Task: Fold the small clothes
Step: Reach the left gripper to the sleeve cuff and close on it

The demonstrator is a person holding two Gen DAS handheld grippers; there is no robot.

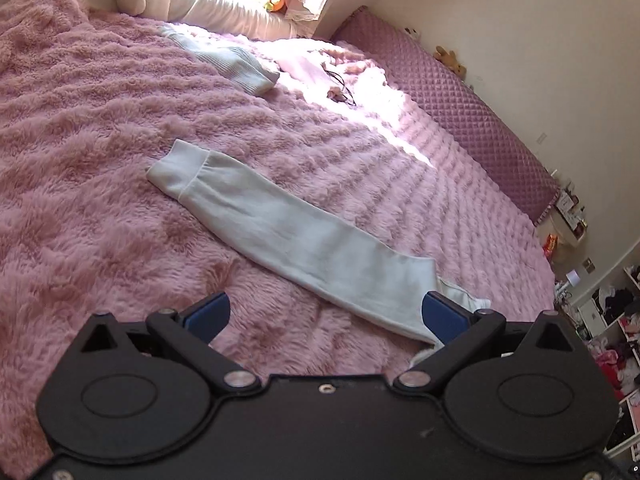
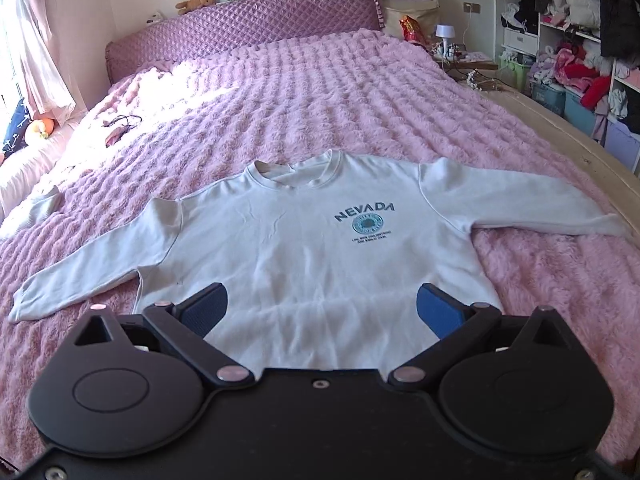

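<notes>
A white long-sleeved sweatshirt (image 2: 304, 240) with "NEVADA" printed on the chest lies flat and face up on the pink fluffy bedspread (image 2: 360, 100), both sleeves spread out to the sides. My right gripper (image 2: 322, 308) is open and empty, just above the shirt's bottom hem. In the left wrist view one sleeve (image 1: 280, 232) stretches across the bedspread with its cuff at the far end. My left gripper (image 1: 326, 316) is open and empty, over the sleeve's near end by the shoulder.
A second pale ribbed garment (image 1: 232, 66) lies farther up the bed. White pillows (image 1: 208, 4) and a purple quilted headboard (image 2: 240, 32) bound the far end. A wooden bed edge (image 2: 568, 136) and cluttered shelves (image 2: 580, 40) are at the right.
</notes>
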